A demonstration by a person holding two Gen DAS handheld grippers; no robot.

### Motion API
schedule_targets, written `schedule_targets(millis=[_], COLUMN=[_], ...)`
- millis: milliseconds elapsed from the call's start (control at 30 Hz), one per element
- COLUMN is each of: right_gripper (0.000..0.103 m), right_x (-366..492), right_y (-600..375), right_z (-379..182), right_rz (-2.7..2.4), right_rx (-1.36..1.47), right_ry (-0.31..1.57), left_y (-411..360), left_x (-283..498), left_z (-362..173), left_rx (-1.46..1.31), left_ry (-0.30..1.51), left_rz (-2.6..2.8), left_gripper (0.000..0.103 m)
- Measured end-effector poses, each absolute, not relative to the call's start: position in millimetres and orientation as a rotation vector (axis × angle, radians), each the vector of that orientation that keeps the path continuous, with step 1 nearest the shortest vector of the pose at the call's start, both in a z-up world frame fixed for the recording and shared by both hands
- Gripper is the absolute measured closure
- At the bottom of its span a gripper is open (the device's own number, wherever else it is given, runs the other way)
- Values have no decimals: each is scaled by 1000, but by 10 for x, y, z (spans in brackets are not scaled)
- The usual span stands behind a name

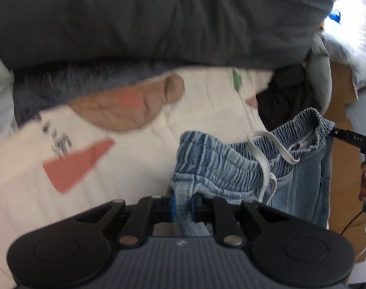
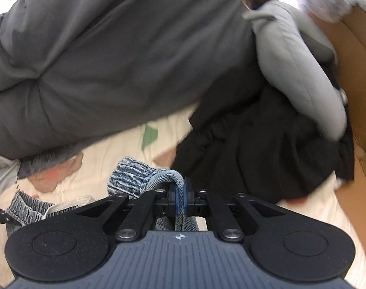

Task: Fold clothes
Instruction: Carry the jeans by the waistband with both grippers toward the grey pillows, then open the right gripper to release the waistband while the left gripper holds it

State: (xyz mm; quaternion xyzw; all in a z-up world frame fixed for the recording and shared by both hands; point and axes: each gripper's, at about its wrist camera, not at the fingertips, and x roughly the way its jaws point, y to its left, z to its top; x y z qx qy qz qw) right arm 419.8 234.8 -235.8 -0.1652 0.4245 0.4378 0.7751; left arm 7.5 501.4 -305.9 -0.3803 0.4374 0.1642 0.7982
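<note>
Denim trousers [image 1: 221,166] hang bunched between both tools: left tool [image 1: 182,206] clamped on the waistband, right tool [image 2: 181,198] clamped on a fold.

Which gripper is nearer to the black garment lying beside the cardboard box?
Right. The right gripper, shut on the denim waistband, is just beside the black garment; the left gripper holds the waistband's other end, farther away.

Light-blue denim shorts [image 1: 221,166], elastic waistband bunched, white drawstring [image 1: 262,154] dangling, above patterned bedspread [image 1: 139,149].
</note>
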Motion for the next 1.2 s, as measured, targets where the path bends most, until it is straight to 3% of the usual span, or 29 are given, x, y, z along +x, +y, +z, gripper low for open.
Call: schedule_targets(millis=[533,1033,1167,1200], right_gripper=[101,101,93,81], right_x=[4234,4374,4346,4328], right_y=[3791,3980,3904,3850], right_z=[-2015,-2238,-2316,-2299], right_rz=[1043,981,922,913], right_rx=[-464,-483,-536,-538], right_ry=[821,823,804,782], left_y=[5878,5914,5929,5901], left_x=[-65,-116,-37,-52], left_z=[-2788,-2798,-2972,-2966], left_rx=[-798,-745,-745,-740], left_ry=[840,850,919,923], left_rz=[534,587,630,647], left_gripper=[91,91,85,83])
